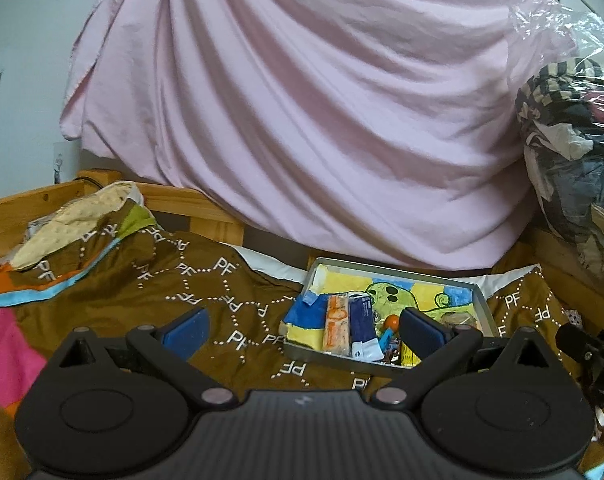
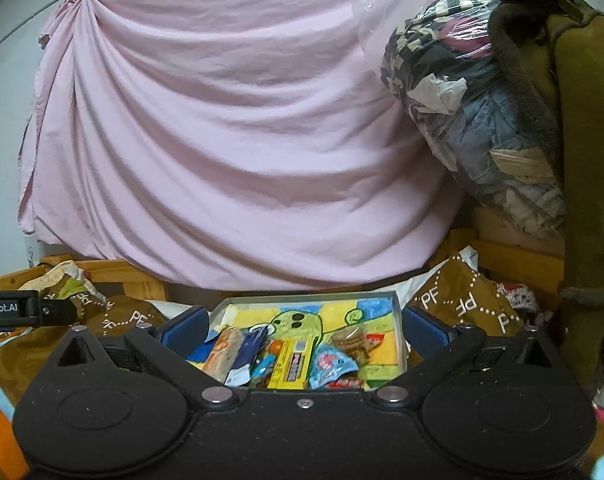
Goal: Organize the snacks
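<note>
Snacks (image 2: 286, 360) piled in tray (image 2: 398, 320), lower centre; both jaws wide, empty: left gripper (image 1: 302, 330), right gripper (image 2: 302, 330).

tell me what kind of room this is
Most likely a bedroom, with the work done on a bed: a brown quilt spread inside a wooden bed frame, a pink sheet hung behind, and a clear bag of clothes beside it.

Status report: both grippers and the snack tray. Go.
Left gripper open, empty, short of tray. Right gripper open, empty, over tray's near edge. Snacks bunched at near end of tray. Nothing blocking.
</note>
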Demonstrator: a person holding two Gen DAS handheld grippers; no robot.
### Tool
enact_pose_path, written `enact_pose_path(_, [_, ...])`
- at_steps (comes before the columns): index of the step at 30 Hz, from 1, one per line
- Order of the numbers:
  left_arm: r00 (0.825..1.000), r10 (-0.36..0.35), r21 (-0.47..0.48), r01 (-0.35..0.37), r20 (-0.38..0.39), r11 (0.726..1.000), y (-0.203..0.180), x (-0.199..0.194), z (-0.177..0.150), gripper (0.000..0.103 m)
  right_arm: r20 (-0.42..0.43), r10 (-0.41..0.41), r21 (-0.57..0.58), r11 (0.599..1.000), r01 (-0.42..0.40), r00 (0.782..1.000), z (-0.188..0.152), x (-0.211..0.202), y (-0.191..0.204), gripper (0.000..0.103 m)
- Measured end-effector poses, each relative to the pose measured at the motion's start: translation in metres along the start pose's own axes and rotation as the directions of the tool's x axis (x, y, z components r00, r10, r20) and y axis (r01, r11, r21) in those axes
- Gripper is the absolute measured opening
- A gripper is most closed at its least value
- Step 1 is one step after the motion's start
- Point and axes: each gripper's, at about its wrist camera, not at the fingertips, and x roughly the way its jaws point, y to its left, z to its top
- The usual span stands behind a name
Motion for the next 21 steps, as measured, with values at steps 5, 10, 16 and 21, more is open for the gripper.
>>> enact_pose_path(5, [1.0,0.028,0.024,-0.028,0.004,0.999,0.004,-0.023,-0.013,0.103,-0.017,0.011,0.005,1.0,-0.011,1.0,-0.009,-0.02,0.006,0.102])
enact_pose_path(10, [0.998,0.067,-0.01,-0.067,-0.017,0.998,0.016,-0.036,-0.026,0.103,-0.036,0.016,-0.001,1.0,-0.016,0.999,-0.017,-0.033,0.013,0.102])
enact_pose_path(16, [0.993,0.117,0.031,-0.117,-0.011,0.993,0.027,-0.048,-0.039,0.103,-0.054,0.036,-0.008,0.999,-0.037,0.998,-0.023,-0.045,0.024,0.102])
enact_pose_path(21, [0.991,0.133,0.029,-0.133,-0.017,0.991,0.034,-0.054,-0.045,0.103,-0.072,0.037,-0.014,0.999,-0.038,0.997,-0.028,-0.053,0.029,0.102])
